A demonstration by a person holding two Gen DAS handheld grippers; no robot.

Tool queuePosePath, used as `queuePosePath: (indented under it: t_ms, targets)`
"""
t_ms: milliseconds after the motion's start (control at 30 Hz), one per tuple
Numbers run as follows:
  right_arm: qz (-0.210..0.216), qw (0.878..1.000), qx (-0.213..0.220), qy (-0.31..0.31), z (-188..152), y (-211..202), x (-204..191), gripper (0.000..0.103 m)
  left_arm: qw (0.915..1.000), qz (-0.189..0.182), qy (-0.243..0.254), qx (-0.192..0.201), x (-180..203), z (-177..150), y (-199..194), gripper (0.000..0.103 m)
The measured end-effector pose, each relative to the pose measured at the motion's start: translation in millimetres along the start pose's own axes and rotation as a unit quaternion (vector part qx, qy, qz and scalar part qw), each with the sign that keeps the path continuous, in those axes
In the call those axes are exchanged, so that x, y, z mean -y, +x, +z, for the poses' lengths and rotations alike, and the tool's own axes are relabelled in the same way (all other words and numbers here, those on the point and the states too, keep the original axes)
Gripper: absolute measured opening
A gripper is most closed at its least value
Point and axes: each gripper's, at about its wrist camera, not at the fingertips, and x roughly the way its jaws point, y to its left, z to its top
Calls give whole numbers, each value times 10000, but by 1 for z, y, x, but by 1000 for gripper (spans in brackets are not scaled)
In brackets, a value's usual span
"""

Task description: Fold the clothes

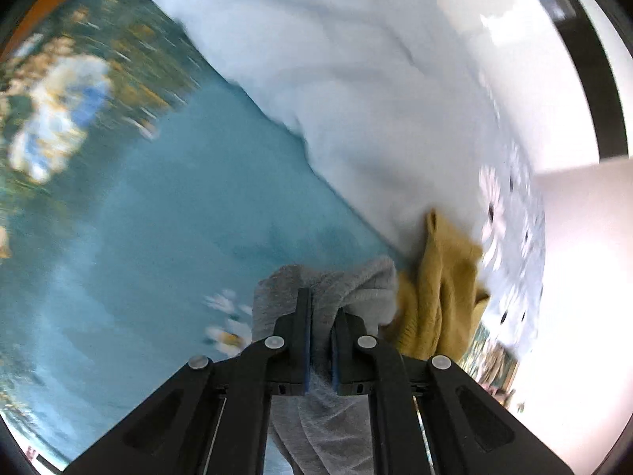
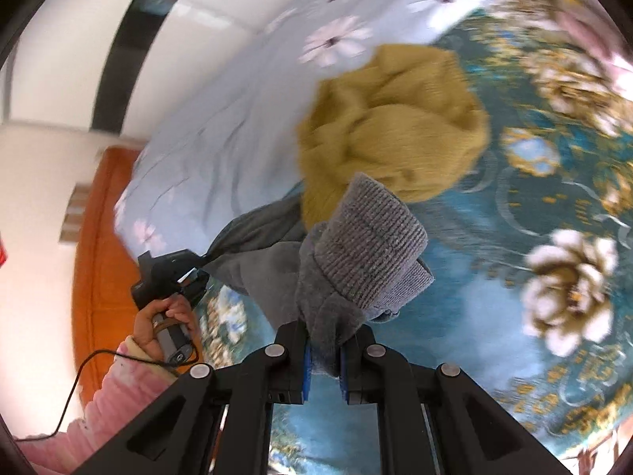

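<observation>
a bed with a teal floral bedspread (image 2: 494, 237) and a pale blue flowered quilt (image 2: 221, 126) fills both views. the left gripper (image 1: 321, 318) and right gripper (image 2: 325, 340) are each clamped tight on the grey sweater (image 2: 368, 253) — lifted between them, its ribbed cuff (image 2: 376, 233) foremost — beside a mustard knit (image 2: 391, 126).

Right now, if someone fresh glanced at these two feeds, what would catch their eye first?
First, the grey garment, pinched in both grippers: the right gripper grips it near its ribbed cuff, the left gripper grips another part. Just beyond it a mustard-yellow knit lies bunched on the teal floral bedspread, against the pale blue flowered quilt.
</observation>
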Motion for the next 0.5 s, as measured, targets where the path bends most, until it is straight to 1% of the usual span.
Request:
queuePosePath:
  t_ms: [67,133,200,233,300,367,400,433,467,500]
  targets:
    - [215,9995,-138,-196,0,15,-20,11,9990,-69,-122,427,-22,16,-48,7]
    - [493,9977,-220,-416,0,25,-44,11,9958,-228,-295,836,-36,23,-99,7]
    - [719,9954,-181,-602,2,26,-64,11,9917,-448,-457,1119,-47,18,-131,7]
    - [832,9940,-119,-707,3,23,-73,11,9897,-537,-519,1225,-50,12,-140,7]
    - [894,9925,22,-830,4,10,-77,11,9860,-708,-660,1356,-60,-9,-155,7]
    - [945,9909,163,-947,6,-2,-80,11,9852,-808,-861,1243,-74,-36,-140,7]
    - [871,9915,231,-942,6,-9,-74,11,9858,-829,-997,1071,-84,-55,-128,7]
    - [737,9928,278,-903,8,-14,-64,11,9869,-796,-1112,862,-91,-71,-119,8]
    - [592,9941,322,-855,9,-20,-53,11,9882,-713,-1228,576,-99,-85,-101,8]
    - [353,9961,325,-736,9,-23,-34,11,9886,-623,-1344,277,-108,-99,-82,8]
